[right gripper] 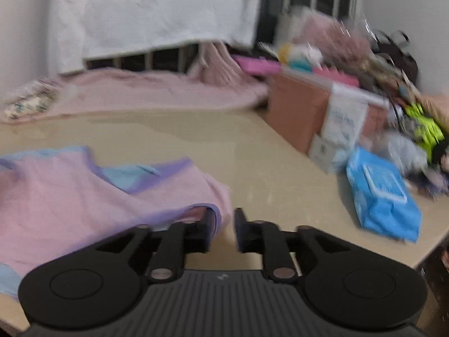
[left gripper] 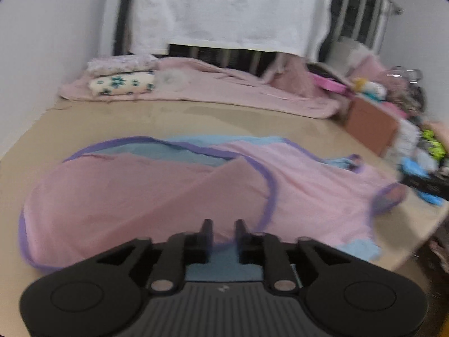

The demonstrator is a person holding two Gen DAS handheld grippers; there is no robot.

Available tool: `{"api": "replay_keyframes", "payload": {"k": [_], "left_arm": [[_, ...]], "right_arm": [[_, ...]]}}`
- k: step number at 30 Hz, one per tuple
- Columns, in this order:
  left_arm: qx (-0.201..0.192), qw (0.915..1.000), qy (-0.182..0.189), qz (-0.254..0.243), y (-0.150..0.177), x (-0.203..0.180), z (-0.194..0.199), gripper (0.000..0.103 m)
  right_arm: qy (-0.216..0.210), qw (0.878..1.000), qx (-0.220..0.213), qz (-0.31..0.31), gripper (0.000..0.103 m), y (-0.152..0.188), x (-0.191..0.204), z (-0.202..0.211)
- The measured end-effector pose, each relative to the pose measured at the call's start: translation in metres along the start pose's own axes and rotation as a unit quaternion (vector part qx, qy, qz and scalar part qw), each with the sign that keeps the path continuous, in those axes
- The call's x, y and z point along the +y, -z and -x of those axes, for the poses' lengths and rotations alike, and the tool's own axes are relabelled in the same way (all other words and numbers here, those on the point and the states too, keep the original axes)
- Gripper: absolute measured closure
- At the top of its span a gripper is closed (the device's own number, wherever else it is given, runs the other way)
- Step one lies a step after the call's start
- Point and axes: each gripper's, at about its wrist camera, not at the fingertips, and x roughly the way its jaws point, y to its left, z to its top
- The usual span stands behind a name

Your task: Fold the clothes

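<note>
Pink shirt (left gripper: 157, 193) with purple trim lies flat on tan table (left gripper: 196, 120), partly folded. Left gripper (left gripper: 223, 233) fingers apart, shirt's near purple edge between them. Right gripper (right gripper: 223, 224) fingers apart at shirt's right edge. Bare table beyond shirt. Blue wipes pack (right gripper: 381, 193) near table's right edge.

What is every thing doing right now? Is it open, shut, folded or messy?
Pink garment: spread on the table, partly folded over, rumpled.
Left gripper: open, over the garment's near edge.
Right gripper: open, at the garment's purple hem.
Blue wipes pack: lying flat, flap shut.
Folded cloths: stacked.
</note>
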Motion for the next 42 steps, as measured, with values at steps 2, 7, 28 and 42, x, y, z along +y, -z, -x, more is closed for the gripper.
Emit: {"api": "replay_keyframes", "payload": {"k": [2, 7, 28, 42], "left_arm": [[-0.003, 0.9991, 0.037, -0.022, 0.0, -0.002, 0.003, 0.068], [0.015, 0.9975, 0.028, -0.064, 0.001, -0.02, -0.016, 0.078], [-0.045, 0.9987, 0.022, 0.01, 0.01, -0.01, 0.05, 0.102], [-0.037, 0.9987, 0.014, 0.032, 0.03, -0.012, 0.052, 0.102]], "right_arm": [[-0.077, 0.997, -0.017, 0.012, 0.071, -0.009, 0.021, 0.007], [-0.269, 0.957, -0.016, 0.106, 0.071, -0.051, 0.121, -0.034], [-0.349, 0.926, 0.093, 0.108, 0.103, -0.132, 0.219, -0.124], [-0.341, 0.914, 0.119, 0.185, 0.1, -0.083, 0.256, -0.129]]}}
